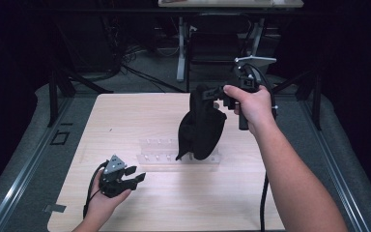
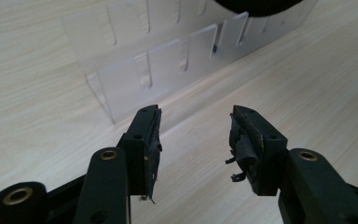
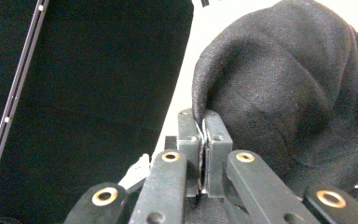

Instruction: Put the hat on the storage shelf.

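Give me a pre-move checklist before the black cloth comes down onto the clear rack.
1. Right gripper shut on the black cloth: ok.
2. Cloth hanging over the clear rack: ok, its lower end is at the rack's right part.
3. Left gripper free, jaws apart, nothing between them: ok.
4. Left gripper clear of the rack: ok, it sits beside the rack on the table.
5. Cloth touching the rack: cannot tell.

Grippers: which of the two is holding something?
The right gripper: its jaws pinch the black cloth, lifting it above the clear rack. The left gripper rests open, nothing between its jaws.
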`<state>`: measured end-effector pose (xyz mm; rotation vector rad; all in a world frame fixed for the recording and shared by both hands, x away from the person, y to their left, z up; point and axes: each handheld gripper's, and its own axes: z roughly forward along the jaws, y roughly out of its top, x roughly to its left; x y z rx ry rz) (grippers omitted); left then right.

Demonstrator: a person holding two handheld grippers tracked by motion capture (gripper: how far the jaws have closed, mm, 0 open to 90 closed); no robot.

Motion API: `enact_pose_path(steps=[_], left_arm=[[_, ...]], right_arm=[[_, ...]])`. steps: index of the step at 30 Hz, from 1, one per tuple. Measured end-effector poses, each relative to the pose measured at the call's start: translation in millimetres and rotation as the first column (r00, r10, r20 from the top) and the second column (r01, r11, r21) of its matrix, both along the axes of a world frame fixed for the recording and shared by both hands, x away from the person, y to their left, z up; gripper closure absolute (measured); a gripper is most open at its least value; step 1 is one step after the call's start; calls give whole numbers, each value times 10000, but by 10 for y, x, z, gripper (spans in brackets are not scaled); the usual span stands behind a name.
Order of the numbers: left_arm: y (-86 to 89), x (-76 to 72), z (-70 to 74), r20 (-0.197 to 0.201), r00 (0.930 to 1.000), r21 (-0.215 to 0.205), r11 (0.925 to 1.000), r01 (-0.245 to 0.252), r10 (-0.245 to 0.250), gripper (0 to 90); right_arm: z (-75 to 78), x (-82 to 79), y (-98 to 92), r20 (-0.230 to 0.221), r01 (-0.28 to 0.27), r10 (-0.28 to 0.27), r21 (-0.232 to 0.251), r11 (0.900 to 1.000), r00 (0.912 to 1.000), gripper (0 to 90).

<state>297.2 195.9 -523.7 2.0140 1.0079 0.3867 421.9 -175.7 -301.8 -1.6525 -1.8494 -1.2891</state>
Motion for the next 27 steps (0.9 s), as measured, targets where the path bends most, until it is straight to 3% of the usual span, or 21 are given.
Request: enact_pose_path(steps=[8,17,27], left_arm=[[-265,110,271,652,9966,-33,9988,499,-495,575],[-543,195,371,682,9932,-68,9954,952,-945,593],[-819,187,490,884,9843,-24,9881,1539,-1531,599]], right_arm=[[-26,13,21,17,-15,15,111,9999,10000,881],[-21,1,41,13,-72,72,46,10000,10000,880],[-39,15,70,42,-126,125,135,9998,9999,880]])
